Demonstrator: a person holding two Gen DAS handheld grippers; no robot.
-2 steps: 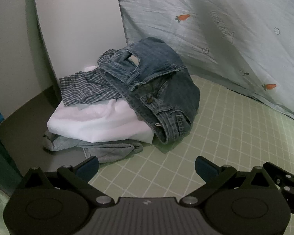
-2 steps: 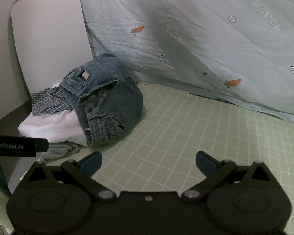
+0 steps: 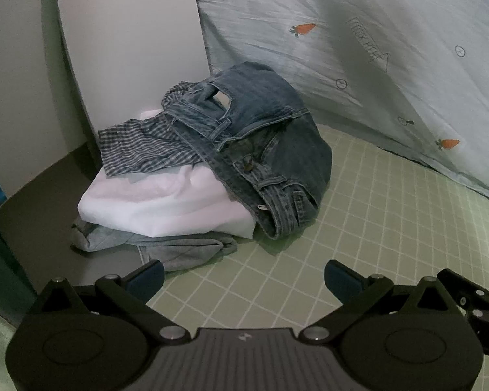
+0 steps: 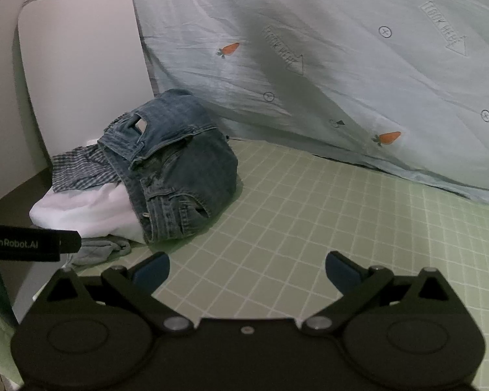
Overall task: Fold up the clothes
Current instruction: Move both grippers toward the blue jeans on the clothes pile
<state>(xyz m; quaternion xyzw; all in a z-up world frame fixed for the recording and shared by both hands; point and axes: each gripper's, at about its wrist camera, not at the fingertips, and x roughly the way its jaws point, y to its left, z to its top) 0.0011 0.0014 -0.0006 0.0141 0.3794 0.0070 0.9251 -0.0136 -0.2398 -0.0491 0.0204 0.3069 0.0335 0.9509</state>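
- My left gripper hangs over the green grid mat, fingers spread wide, nothing between them.
- My right gripper is likewise released and empty, above the same mat, just beside the left one; part of the left tool's body shows at the left edge of the right wrist view.
- Clothes pile sits ahead and to the left, straddling the mat's edge and a dark grey surface.
- Top of pile: blue jeans, crumpled, waistband and button facing me, draped down the pile's right side onto the mat.
- Beside the jeans, on top: checked shirt, bunched.
- Under both: white garment, roughly folded.
- Bottom: grey garment, one end poking out toward my left gripper.
- Behind the pile: white board, upright.
- Backdrop: pale blue sheet with carrot prints, meeting the mat's far edge.
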